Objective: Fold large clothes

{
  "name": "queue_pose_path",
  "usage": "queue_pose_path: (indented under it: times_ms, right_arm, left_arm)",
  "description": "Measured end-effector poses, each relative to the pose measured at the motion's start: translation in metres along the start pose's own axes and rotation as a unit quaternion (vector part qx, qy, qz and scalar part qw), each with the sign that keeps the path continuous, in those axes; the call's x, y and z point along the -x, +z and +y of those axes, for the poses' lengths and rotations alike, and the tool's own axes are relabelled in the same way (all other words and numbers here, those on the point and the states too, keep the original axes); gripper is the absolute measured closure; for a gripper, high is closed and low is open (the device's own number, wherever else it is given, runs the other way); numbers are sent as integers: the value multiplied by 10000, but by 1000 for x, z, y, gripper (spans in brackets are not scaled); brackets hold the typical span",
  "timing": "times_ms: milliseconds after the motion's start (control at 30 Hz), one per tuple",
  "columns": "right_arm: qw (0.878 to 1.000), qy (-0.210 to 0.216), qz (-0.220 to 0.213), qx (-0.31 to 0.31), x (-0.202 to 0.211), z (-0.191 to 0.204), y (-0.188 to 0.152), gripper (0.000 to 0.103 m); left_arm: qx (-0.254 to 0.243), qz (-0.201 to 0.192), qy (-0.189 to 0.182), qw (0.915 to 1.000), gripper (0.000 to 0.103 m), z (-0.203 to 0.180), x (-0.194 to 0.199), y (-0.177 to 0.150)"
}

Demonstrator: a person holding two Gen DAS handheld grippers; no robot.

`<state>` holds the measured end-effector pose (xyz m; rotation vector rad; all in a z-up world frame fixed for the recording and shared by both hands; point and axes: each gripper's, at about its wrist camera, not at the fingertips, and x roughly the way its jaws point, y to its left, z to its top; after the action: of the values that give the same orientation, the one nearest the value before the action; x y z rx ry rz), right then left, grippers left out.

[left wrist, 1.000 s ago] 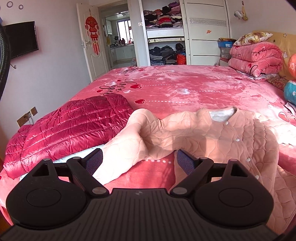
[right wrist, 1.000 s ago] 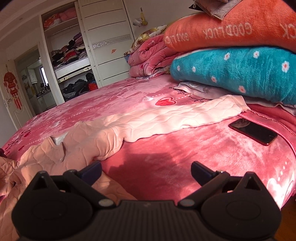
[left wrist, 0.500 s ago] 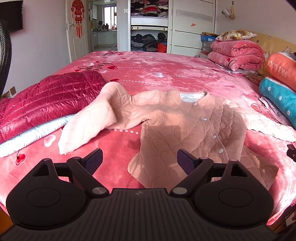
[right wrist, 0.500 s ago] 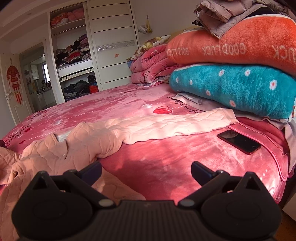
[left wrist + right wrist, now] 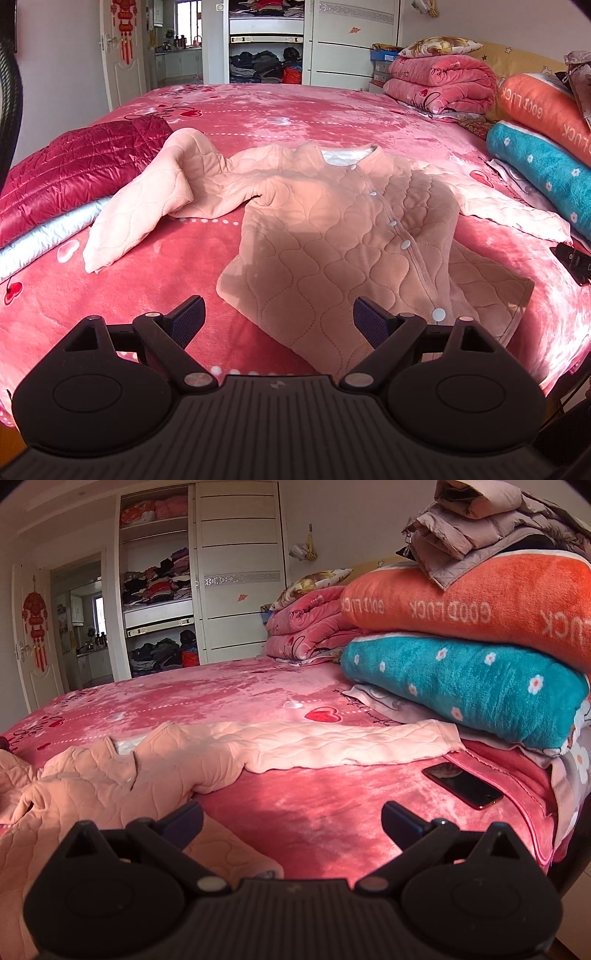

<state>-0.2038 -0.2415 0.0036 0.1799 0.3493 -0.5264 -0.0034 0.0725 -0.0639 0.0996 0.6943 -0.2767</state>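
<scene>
- Left wrist view: your left gripper (image 5: 279, 317) hangs over the near edge of the bed (image 5: 295, 110), jaws spread wide, nothing between them.
- Peach quilted jacket (image 5: 332, 236) lies front-up on the pink bedspread just ahead of the gripper, buttons (image 5: 405, 243) running down the placket, collar pointing away from you.
- Its hem corner sits between and just beyond your fingertips; not touching either pad as far as can be told.
- One sleeve (image 5: 147, 206) is bent and drapes toward the left, its upper part lying against the red puffer jacket (image 5: 81, 170).
- Other sleeve (image 5: 517, 218) stretches flat to the right, toward the teal blanket (image 5: 539, 170).
- Orange "GOOD LUCK" blanket (image 5: 543, 110) is stacked on the teal one; folded pink quilt (image 5: 439, 85) sits farther back.
- Right wrist view: your right gripper (image 5: 291, 821) is also wide open and empty, hovering over bare bedspread.
- Peach quilted jacket (image 5: 92, 786) is to the left in this view; its lower edge lies under your left finger (image 5: 183, 821).
- The straight sleeve (image 5: 332, 746) runs across the bed, cuff ending just beside the teal blanket (image 5: 461, 686).
- Smartphone (image 5: 461, 784) lies screen-up on the bedspread near the right finger, apart from the cuff.
- Grey padded coat (image 5: 480, 528) tops the orange blanket (image 5: 461, 602).
</scene>
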Motion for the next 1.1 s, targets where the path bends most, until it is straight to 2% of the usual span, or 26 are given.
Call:
queue_pose_path:
  times_ms: [233, 400, 533, 833, 1100]
  right_arm:
    - [10000, 6, 13, 97, 0, 4, -4, 1]
    - [9999, 16, 53, 132, -2, 5, -6, 1]
    - [9998, 24, 115, 174, -6, 5, -6, 1]
    - [9997, 4, 211, 108, -13, 3, -9, 1]
    - [9993, 118, 309, 173, -19, 4, -11, 1]
  left_arm:
    - [-349, 76, -326, 9988, 0, -15, -1, -16]
    - [-747, 228, -706, 9944, 0, -34, -5, -32]
    - [-1052, 360, -854, 9901, 0, -46, -10, -46]
    - [-1611, 469, -684, 9834, 0, -62, -23, -71]
    - [-2027, 316, -246, 9784, 0, -76, -33, -84]
